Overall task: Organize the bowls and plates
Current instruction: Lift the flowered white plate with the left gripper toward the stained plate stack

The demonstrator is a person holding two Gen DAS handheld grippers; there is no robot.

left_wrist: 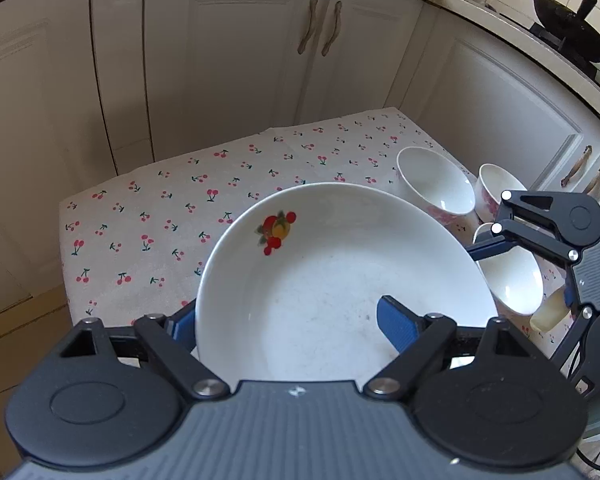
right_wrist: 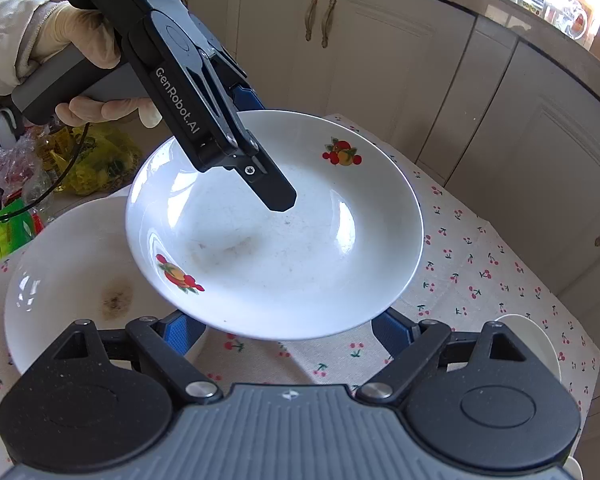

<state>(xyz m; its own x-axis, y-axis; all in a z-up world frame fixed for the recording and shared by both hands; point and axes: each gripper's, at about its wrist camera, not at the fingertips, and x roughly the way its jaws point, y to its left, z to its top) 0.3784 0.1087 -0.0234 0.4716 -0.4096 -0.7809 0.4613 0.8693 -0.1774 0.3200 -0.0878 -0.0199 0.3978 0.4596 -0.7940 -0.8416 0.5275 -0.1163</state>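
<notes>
Both grippers are on one plate (right_wrist: 276, 240), the white one with the fruit decals, and it's up off the counter (right_wrist: 480, 280), tilted. Left gripper (right_wrist: 278, 196) pinches the far rim, one finger inside the dish and one blue pad behind it. Right gripper (right_wrist: 284, 332) has the near rim sitting between its pads; from its own camera I can't tell if they actually squeeze it or the plate just rests there.

Straight underneath and off to one side there's a second plate (right_wrist: 72, 272) on the counter with a brown stain, so my guess is this one gets stacked onto it or moved away from it.

What I'd worry about:
- Glazed rim, thin pinch, tilted plate. If either hand pulls apart or twists differently, it slips and lands on the lower plate.
- The bowls (left_wrist: 436, 184) sit in a cluster just beside the right gripper in the left view, so a wide swing could clip one.
</notes>
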